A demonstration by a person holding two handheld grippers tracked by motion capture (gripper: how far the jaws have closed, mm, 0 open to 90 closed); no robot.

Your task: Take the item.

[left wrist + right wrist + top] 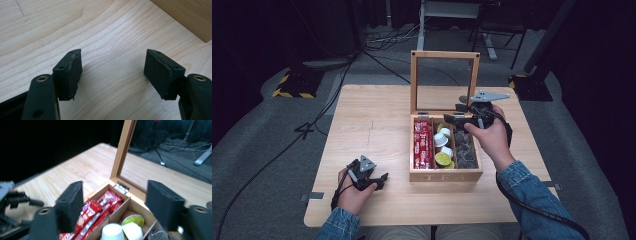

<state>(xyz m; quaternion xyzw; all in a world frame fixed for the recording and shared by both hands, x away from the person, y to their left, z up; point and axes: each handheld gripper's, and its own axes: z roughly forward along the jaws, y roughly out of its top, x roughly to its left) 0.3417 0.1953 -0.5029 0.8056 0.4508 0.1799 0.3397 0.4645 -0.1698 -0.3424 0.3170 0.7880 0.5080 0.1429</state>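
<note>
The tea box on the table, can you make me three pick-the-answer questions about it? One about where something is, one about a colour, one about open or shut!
1. Where do the red packets lie in the tea box?
A left compartment
B middle compartment
C right compartment

2. What colour is the left gripper?
A white
B black
C yellow

3. The box lid is:
A shut flat
B lying on the table
C standing open

Answers: 1 A, the packets fill the left slot; 2 B, its jaws are black; 3 C, the lid stands upright on its hinges.

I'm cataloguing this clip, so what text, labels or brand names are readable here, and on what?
"TEA": on the front wall of the wooden box, seen in the high view.
Print on the red packets in its left compartment: too blurred to read.
Nothing else legible.
</note>
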